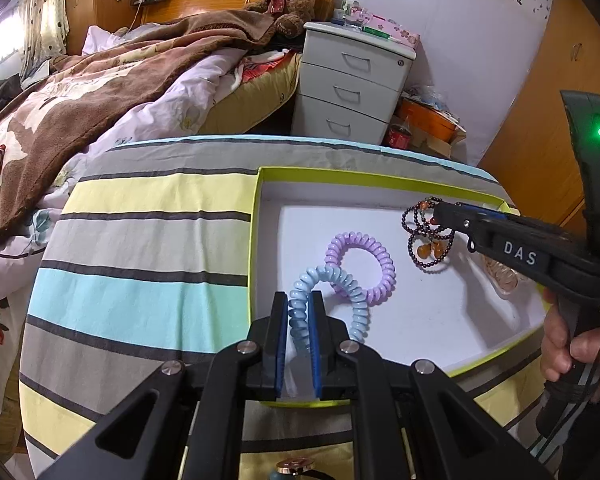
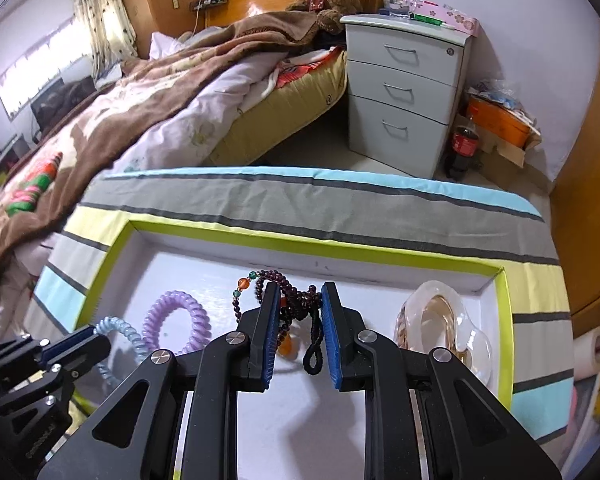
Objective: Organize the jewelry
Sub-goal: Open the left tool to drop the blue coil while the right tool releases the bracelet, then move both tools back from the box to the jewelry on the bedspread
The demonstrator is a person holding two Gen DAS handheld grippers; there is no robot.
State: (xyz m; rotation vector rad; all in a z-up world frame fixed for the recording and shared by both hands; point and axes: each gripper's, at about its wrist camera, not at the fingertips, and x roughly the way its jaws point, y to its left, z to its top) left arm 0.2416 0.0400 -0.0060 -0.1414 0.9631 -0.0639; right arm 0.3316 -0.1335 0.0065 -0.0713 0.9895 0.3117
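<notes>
A white box with a lime-green rim (image 1: pixel 340 174) (image 2: pixel 300 244) lies on the striped cloth. My left gripper (image 1: pixel 299 300) (image 2: pixel 96 340) is shut on a pale blue spiral band (image 1: pixel 340 280) (image 2: pixel 116 328) at the box's near left corner. The band's free loop rests across a purple spiral band (image 1: pixel 360 264) (image 2: pixel 180 316) on the box floor. My right gripper (image 2: pixel 299 292) (image 1: pixel 440 210) is shut on a dark beaded bracelet (image 2: pixel 296 300) (image 1: pixel 428 240) with orange and green beads. The bracelet dangles over the middle of the box.
A clear amber-tinted glass piece (image 2: pixel 440 328) (image 1: pixel 504 280) sits at the box's right end. The striped cloth (image 1: pixel 140 240) stretches left of the box. Beyond it are a bed (image 1: pixel 100 92), a grey drawer unit (image 1: pixel 352 88) and a cola bottle (image 2: pixel 464 148).
</notes>
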